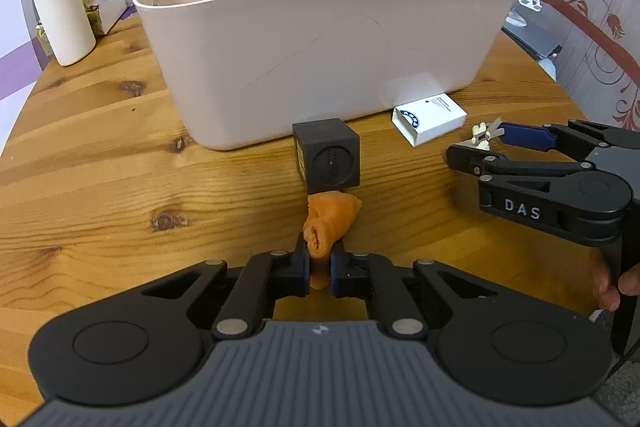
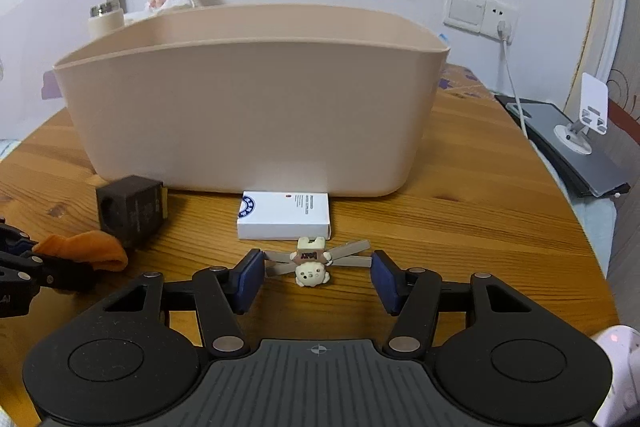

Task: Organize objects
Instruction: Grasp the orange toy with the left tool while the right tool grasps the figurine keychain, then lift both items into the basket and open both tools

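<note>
left tool (image 1: 319, 267): clamped on soft orange sock (image 1: 328, 223), low centre | right tool (image 2: 316, 277): spread around light, stiff clip (image 2: 312, 261); you pinch its middle

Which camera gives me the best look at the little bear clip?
The right wrist view. The bear clip lies centred on the table between the open right gripper's fingers, showing its face and metal arms. In the left wrist view, the clip is small, far right, and partly hidden behind that gripper's fingers.

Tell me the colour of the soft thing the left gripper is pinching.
Orange sock, clearest in the left wrist view, pinched in the left gripper.
</note>
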`<move>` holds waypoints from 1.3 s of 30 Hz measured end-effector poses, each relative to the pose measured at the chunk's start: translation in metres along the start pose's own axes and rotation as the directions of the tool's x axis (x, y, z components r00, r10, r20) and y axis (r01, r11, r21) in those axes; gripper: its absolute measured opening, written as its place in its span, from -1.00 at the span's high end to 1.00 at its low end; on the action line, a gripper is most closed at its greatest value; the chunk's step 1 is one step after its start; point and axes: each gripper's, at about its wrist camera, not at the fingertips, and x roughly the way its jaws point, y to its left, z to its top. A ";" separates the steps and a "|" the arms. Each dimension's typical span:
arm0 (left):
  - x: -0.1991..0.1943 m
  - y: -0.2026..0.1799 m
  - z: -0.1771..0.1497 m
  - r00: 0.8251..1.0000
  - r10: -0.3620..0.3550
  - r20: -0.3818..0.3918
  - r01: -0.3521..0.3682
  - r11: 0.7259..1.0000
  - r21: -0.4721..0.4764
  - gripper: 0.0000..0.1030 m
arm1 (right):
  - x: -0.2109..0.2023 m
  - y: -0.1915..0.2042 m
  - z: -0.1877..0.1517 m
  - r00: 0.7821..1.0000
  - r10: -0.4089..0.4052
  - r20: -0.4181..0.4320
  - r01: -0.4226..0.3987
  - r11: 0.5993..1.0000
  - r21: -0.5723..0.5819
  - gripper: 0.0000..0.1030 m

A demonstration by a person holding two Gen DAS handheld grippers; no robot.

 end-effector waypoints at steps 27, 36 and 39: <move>-0.082 0.024 0.067 0.964 0.028 0.264 -0.015 0.999 -0.053 0.81 | -0.073 -0.008 0.081 0.946 -0.051 0.320 0.035 0.998 0.057 -0.06; -0.036 0.024 0.120 0.968 0.085 0.237 -0.069 0.995 -0.073 0.81 | -0.028 -0.009 0.103 0.960 -0.073 0.270 0.047 0.994 0.103 -0.06; -0.016 0.023 0.130 0.976 0.091 0.200 -0.078 0.994 -0.071 0.81 | -0.009 -0.010 0.106 0.970 -0.078 0.231 0.054 0.993 0.105 -0.06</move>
